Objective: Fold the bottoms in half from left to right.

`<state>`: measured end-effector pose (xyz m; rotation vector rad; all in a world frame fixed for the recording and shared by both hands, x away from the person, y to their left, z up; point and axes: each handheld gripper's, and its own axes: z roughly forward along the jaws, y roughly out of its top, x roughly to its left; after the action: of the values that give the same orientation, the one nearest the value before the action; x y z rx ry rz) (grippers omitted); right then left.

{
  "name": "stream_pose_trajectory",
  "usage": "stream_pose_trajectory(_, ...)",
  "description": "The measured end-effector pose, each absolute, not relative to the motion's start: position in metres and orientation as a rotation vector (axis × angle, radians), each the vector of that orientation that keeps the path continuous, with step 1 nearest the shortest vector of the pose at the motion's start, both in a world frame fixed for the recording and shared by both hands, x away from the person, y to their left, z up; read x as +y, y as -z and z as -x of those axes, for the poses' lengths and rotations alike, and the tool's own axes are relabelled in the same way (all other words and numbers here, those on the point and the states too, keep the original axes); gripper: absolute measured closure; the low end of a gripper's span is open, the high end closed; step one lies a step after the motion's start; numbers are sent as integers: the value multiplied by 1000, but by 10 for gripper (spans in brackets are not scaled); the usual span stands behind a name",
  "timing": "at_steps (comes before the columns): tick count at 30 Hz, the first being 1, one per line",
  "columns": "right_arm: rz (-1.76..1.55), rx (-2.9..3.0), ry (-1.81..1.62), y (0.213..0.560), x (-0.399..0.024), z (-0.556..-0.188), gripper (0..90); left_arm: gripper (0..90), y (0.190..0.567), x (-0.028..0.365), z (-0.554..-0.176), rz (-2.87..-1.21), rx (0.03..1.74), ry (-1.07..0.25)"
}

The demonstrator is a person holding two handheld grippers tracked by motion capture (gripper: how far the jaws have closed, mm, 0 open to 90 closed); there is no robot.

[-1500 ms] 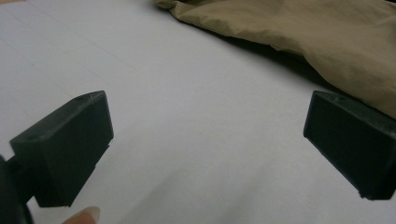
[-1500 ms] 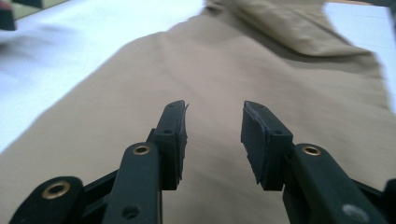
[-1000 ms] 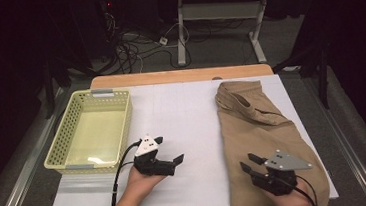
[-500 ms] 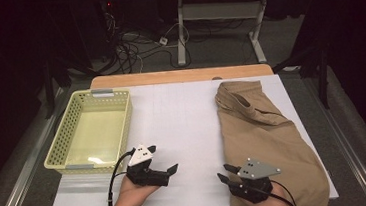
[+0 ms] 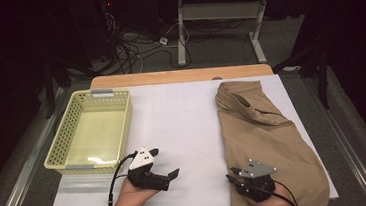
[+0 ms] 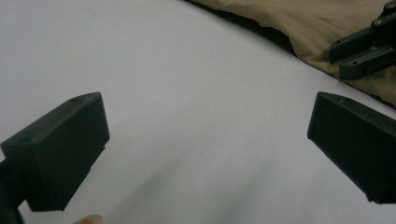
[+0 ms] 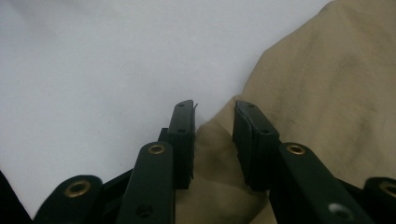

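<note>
Khaki cloth trousers (image 5: 267, 141), one pair, lie at three o'clock on the white bench (image 5: 183, 133). Right gripper (image 7: 212, 140) fingers have just been closing around the near hem fold, not yet pinching. Risk: catching one layer only, so the fold slips out. Left gripper (image 5: 164, 172) fingers stand apart, empty. One yellow plastic basket (image 5: 93, 133).

Left tool (image 6: 205, 154) jaws wide apart, white table (image 6: 187, 93), tan cloth (image 6: 317, 23), right tool (image 6: 362, 49).

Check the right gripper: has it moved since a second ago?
Yes. The right gripper has shifted left to the tan garment's left edge, jaws closing around a fold.
</note>
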<state>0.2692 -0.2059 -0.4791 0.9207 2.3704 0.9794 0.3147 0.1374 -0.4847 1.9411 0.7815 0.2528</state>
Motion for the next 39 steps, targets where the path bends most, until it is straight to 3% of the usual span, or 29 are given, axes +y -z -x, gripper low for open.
stream_pose_trajectory(8,-910,2364,-961,481,-203,-267,780,0,485,137,-314,-1943,773,-259)
stream_pose_trajectory(11,-873,2360,-939,483,-197,-267,897,0,485,137,-314,-1939,779,-261)
stream_pose_trajectory(12,-848,2352,-918,483,-194,-266,900,0,485,137,-313,-1940,779,-265)
stream_pose_trajectory(16,-853,2356,-932,479,-193,-265,900,0,485,137,-313,-1938,783,-269)
stream_pose_trajectory(26,-873,2176,-1252,428,-225,-245,900,0,485,137,-314,-1939,784,-262)
stream_pose_trajectory(34,-924,2235,-1217,441,-236,-252,900,0,485,137,-314,-1942,784,-255)
stream_pose_trajectory(39,-800,2378,-1158,456,-193,-248,725,0,485,137,-315,-1947,780,-252)
